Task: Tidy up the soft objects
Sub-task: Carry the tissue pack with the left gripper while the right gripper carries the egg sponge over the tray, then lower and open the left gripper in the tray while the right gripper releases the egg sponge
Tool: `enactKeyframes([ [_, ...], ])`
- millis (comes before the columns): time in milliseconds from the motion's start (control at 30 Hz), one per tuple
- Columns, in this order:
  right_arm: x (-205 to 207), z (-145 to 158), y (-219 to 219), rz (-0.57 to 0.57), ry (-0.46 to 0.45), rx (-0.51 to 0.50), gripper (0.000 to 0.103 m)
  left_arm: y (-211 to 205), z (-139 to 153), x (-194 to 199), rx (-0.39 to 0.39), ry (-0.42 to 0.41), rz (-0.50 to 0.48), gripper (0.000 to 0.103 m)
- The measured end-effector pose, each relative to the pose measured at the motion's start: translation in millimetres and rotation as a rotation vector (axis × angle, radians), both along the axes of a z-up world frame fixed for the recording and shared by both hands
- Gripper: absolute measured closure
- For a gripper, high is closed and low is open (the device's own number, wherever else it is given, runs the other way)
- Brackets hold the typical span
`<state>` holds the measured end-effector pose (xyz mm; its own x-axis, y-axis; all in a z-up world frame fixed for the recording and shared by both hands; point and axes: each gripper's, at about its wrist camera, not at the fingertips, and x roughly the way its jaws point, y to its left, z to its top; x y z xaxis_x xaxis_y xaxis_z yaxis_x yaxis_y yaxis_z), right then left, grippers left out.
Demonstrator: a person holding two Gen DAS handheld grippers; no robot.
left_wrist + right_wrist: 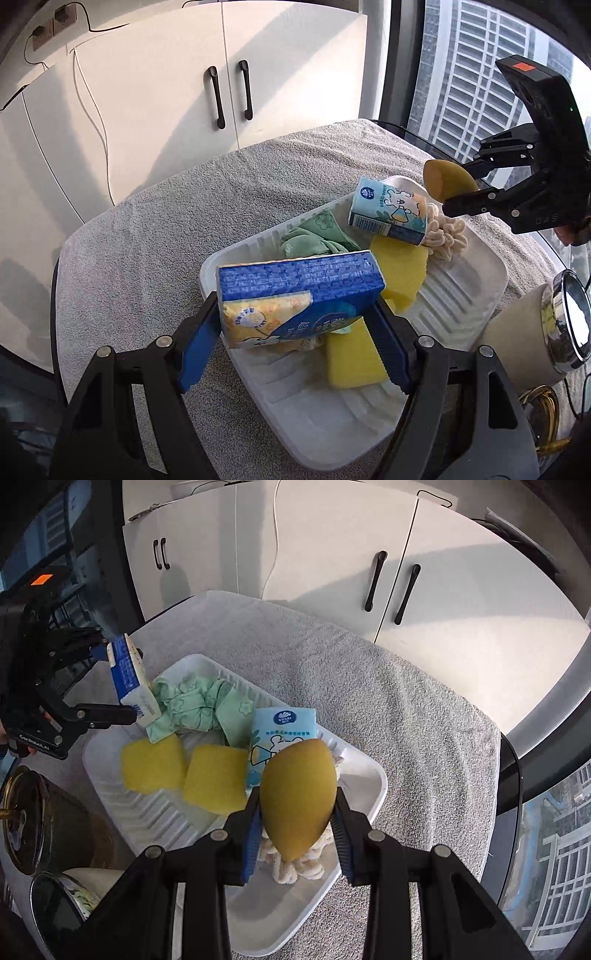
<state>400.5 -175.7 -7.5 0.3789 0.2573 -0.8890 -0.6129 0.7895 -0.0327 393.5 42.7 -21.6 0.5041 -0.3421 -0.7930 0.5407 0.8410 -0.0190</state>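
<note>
The white ribbed tray (pixel 461 295) sits on a grey towel (pixel 166 229) that covers the bench, and serves as the reference point for everything below.

Left claw (pixel 295 332): clamped on a blue and yellow tissue pack (pixel 295 295), one blue pad on each end of the pack. The pack is held above the near end of the tray, clear of the tray floor and tilted. In the right wrist view the same pack (pixel 129 675) hangs over the tray's far left corner.

Right claw (pixel 295 834): clamped on a yellow-brown egg-shaped sponge (pixel 299 797), pads pressing its two sides, pointed end toward the camera. The sponge is held above the tray's near right part, over a cream looped mop head (pixel 291 867) that lies in the tray. In the left wrist view the sponge (pixel 447 179) is above the tray's far edge.

Contents of the tray: a green cloth with a flower print (pixel 199 705), bunched at the end beside the blue and yellow pack; two yellow sponge blocks (pixel 218 779) side by side in the middle; a small light blue tissue pack (pixel 280 727), leaning partly on the mop head and next to the cloth.

Beside the tray: a round glass-lidded container (pixel 565 317) stands on the bench. White cabinets (pixel 221 74) stand behind the bench.
</note>
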Motion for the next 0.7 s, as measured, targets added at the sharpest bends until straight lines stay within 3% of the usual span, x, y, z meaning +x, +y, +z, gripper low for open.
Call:
enactKeyframes([
  [200,-11,-20,11,0.098,0.032,-0.026,0.066,-4,-5,-3,-0.026,0.007,-0.096,0.028],
  [400,-18,-20,11,0.151,0.037,-0.010,0.066,-4,-3,-18,-0.052,-0.034,-0.202,0.028],
  [533,-24,-26,9,0.179,0.057,-0.026,0.066,0,-2,-18,-0.067,-0.045,-0.229,0.028],
  [700,-24,-38,16,0.199,0.072,-0.064,0.066,2,-10,-11,-0.026,-0.035,-0.211,0.027],
])
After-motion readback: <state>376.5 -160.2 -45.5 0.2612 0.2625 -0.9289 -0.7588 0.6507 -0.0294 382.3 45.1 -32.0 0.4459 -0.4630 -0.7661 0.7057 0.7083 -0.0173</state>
